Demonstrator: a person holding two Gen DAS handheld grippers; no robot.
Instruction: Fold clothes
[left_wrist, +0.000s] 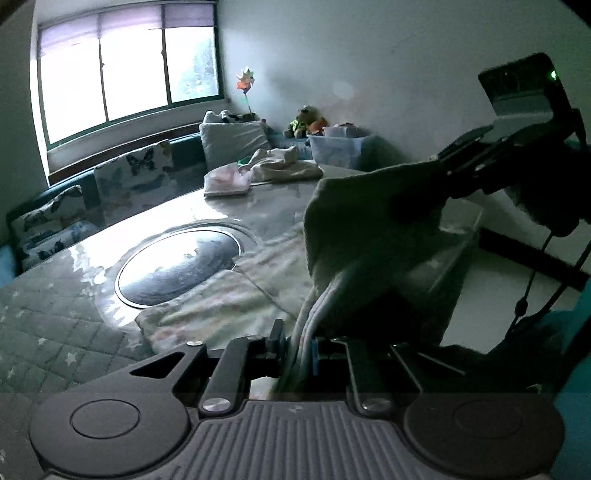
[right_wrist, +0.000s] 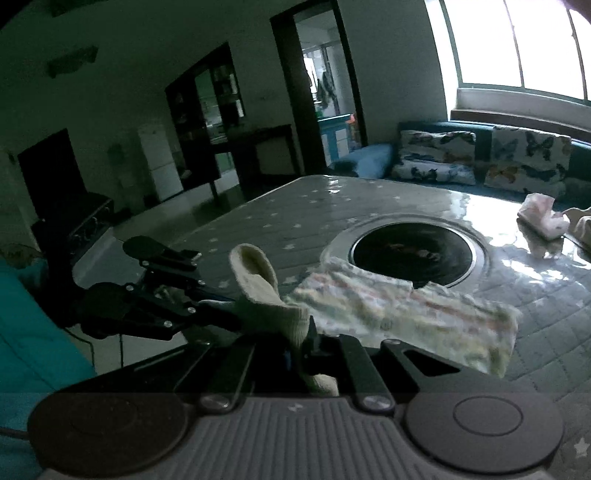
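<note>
We have a small cream knitted garment (right_wrist: 266, 295) lifted between us, just above the near edge of the desk (right_wrist: 280, 221), and both tools are clamped on it: the left hand-held gripper (left_wrist: 299, 354) has its jaws pressed together on a ribbed hem that runs up out of them, and the right hand-held gripper (right_wrist: 306, 350) is pinched tight on the other ribbed edge, a little tail of cloth hanging below its jaws. Beneath the cream piece a pale patterned cloth (right_wrist: 406, 314) lies flat on the desk, its far edge reaching the round inset plate (right_wrist: 413, 251). As we judge it, the step in hand is to hold the piece up by two points and spread it before laying it down, so we want the two grips level with each other and drawn apart just enough to take out the sag without stretching the knit. We should set it down on a free stretch of the quilted cover, not on the patterned cloth, and keep clear of the pink bundle (left_wrist: 227, 179) farther back.
</note>
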